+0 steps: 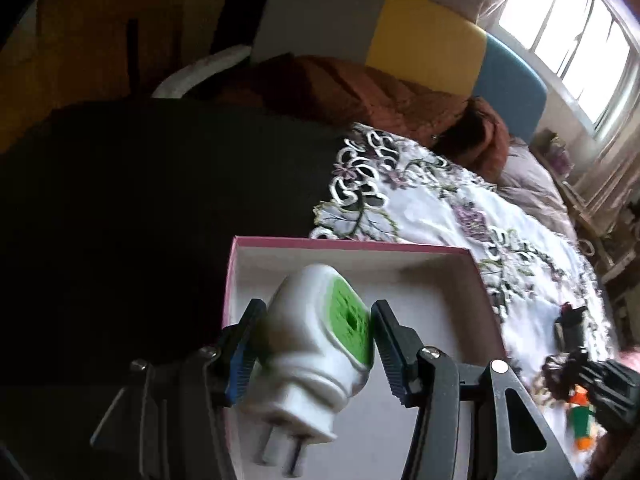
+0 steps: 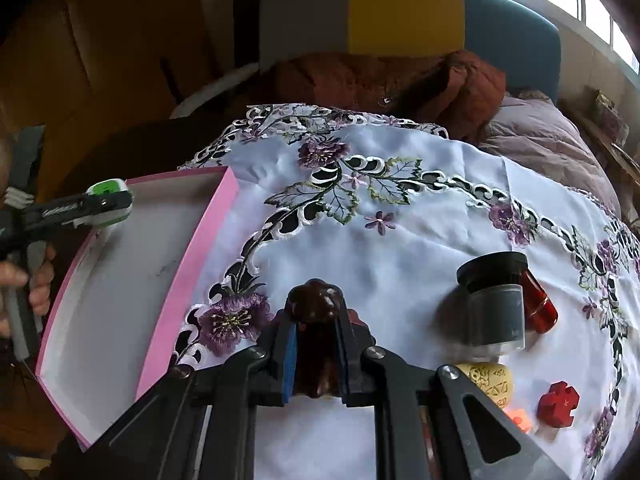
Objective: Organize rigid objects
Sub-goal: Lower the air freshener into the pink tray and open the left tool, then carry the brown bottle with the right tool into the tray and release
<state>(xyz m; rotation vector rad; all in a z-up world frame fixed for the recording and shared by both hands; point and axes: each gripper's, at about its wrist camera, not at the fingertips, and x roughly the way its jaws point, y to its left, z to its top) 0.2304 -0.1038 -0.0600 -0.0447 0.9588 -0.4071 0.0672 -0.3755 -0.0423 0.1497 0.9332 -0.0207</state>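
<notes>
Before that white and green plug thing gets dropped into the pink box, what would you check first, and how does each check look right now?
1. White plastic plug-in device with green face sits between the left tool's pads: ok.
2. Device is over the pink-rimmed white cardboard box: ok.
3. Box floor beneath looks bare: ok.
4. Device is low enough to release gently: cannot tell.
5. Right tool is clamped on the dark brown glossy figurine, beside the box, out of the way: ok.
6. Grey jar with black lid stands apart from the box: ok.
</notes>
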